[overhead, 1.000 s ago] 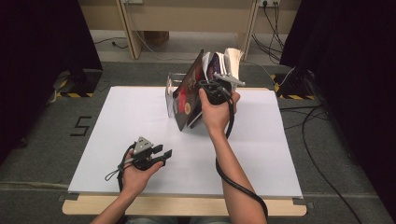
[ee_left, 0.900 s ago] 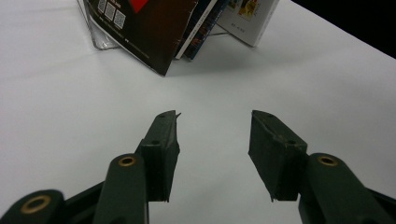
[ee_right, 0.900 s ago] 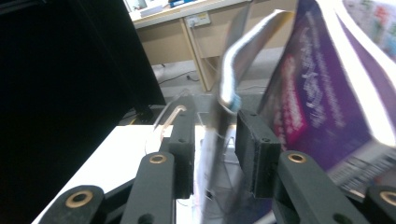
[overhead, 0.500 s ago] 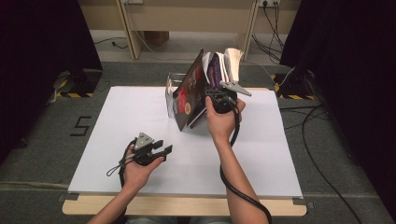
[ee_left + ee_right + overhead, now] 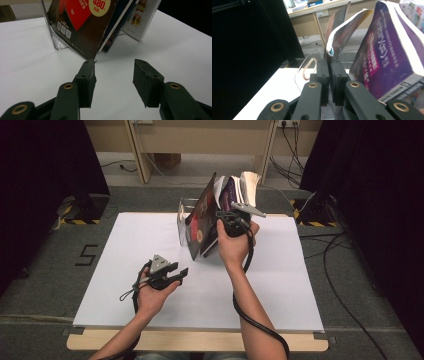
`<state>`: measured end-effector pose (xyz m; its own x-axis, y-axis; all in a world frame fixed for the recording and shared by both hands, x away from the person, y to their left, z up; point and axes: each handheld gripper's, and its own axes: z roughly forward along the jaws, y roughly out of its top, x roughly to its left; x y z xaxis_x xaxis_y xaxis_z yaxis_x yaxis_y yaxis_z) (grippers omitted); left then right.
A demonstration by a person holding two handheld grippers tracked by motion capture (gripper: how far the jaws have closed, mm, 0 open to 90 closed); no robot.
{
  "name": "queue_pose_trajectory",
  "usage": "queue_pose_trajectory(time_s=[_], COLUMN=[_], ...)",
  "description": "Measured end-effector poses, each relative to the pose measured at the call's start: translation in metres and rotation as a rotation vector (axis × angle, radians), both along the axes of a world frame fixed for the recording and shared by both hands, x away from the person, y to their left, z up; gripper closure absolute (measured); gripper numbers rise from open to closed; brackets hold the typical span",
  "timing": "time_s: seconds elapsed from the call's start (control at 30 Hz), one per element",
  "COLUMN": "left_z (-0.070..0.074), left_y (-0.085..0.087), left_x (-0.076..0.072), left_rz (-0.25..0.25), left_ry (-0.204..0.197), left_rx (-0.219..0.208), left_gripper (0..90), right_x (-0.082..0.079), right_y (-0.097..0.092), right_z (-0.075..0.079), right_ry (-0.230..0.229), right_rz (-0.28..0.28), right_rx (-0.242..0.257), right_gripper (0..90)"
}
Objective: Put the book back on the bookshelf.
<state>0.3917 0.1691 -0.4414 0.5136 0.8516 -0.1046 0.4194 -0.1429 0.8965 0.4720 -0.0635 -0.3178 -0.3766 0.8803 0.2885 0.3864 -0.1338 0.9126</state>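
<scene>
Thing in hand: a thin magazine with a blue-edged cover, standing among other magazines in a clear acrylic rack at the upper middle of the high view, on the far half of the white worktop.
Right tool: its jaws have just been closing and now pinch the thin magazine's edge, pads pressed nearly together on the paper.
Left tool: jaws wide apart with nothing between them, held low over the worktop at lower left of centre in the high view, aimed at the rack's foot.
Handling, as I judge it: light, floppy and glossy; the pages curl already at the top. A pinch on the loose page edge may slide or tear a sheet.
Where to hold: likely better near the spine, taking the whole thickness, and drawing it straight up.
Neighbours: a dark cover with a red panel leans at the front; a thicker purple book leans just beside the pinched one and could tip along with it.
Rack: light and clear, so it may shift when pulled against.
</scene>
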Motion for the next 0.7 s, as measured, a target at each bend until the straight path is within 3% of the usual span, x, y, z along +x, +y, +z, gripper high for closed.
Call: queue_pose_trajectory(time_s=[0.7], left_z=[0.003], left_y=[-0.005], left_x=[0.01], left_rz=[0.01], left_ry=[-0.017], left_rx=[0.005], left_gripper=[52.3], right_x=[-0.001], right_y=[0.031], right_z=[0.011], right_ry=[-0.031], right_rz=[0.07], right_rx=[-0.06], right_gripper=[87.1])
